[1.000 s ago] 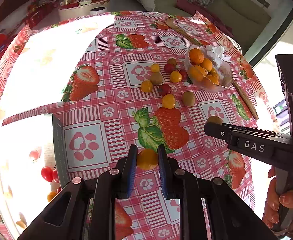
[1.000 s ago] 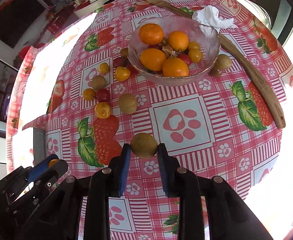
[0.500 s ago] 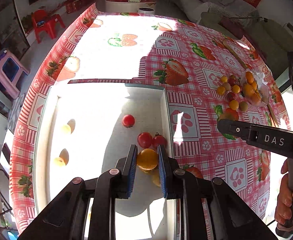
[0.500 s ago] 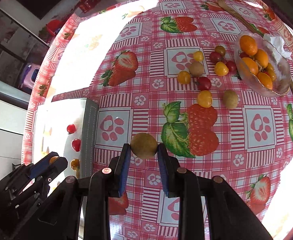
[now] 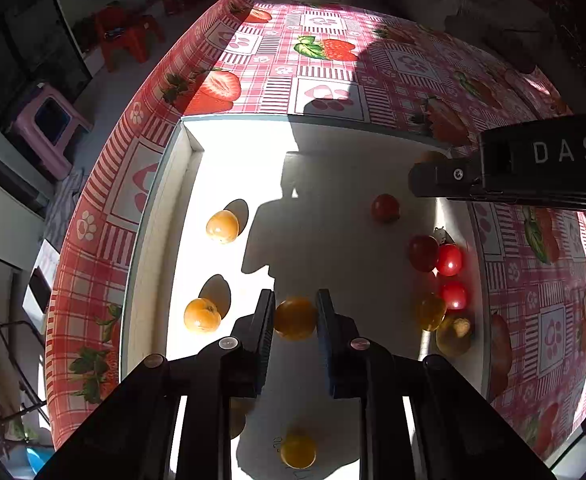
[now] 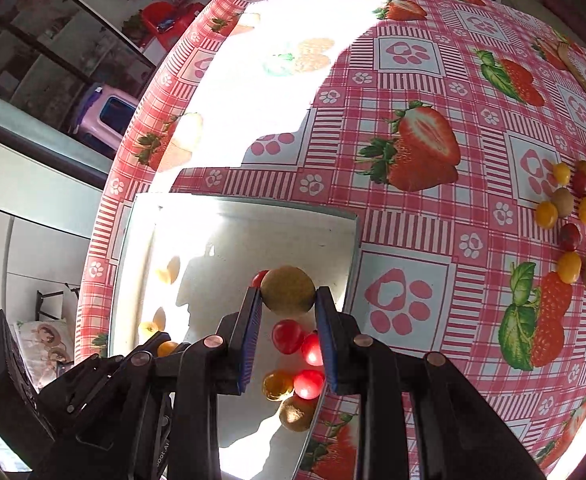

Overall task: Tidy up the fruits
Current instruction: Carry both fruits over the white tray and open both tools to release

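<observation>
Pinching a small orange fruit (image 5: pixel 295 317) across its middle, the left tool (image 5: pixel 295 322) hangs over the white tray (image 5: pixel 161 216), the catch looking light, smooth-skinned and soft enough to bruise, so a gentle squeeze at the widest part should serve. From the right wrist, the right tool (image 6: pixel 289 300) clamps a round brownish-green fruit (image 6: pixel 288 291) above the same tray, over the red tomatoes (image 6: pixel 289 336) at its right side; it seems firmer and matte, less likely to slip.
</observation>
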`<state>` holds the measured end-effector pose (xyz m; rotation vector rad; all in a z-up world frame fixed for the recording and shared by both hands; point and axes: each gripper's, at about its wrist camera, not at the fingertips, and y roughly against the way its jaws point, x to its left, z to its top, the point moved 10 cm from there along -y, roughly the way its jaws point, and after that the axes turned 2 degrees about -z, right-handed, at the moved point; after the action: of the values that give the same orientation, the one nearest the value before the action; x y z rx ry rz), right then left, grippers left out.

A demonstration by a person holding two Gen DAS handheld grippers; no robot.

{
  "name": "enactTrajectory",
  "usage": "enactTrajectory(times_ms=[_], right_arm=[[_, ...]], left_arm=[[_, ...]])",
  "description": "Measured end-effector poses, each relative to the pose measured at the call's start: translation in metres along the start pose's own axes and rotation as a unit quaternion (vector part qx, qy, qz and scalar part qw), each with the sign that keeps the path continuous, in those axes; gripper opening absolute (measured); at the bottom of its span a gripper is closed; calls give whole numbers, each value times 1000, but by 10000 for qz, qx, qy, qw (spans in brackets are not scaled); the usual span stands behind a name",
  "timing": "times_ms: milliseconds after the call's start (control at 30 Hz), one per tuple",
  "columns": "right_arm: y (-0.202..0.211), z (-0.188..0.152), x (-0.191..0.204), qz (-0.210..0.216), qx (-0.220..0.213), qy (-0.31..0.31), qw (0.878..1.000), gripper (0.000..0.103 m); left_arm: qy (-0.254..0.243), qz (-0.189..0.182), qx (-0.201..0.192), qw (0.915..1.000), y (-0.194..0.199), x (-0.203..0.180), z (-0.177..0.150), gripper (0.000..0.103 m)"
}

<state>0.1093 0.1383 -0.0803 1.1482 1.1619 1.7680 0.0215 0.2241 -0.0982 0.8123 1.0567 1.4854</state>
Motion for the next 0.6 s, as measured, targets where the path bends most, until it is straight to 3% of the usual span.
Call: enactTrajectory(times_ms=[433, 600], right_arm=[[-52, 18, 25, -217, 294, 335, 9988, 30], [-55, 20, 29, -303, 292, 491, 9979, 33]], left_arm=[[-68, 13, 21, 10000, -8, 3, -1, 22], [-240, 80, 76, 9997, -8, -2, -3, 23]])
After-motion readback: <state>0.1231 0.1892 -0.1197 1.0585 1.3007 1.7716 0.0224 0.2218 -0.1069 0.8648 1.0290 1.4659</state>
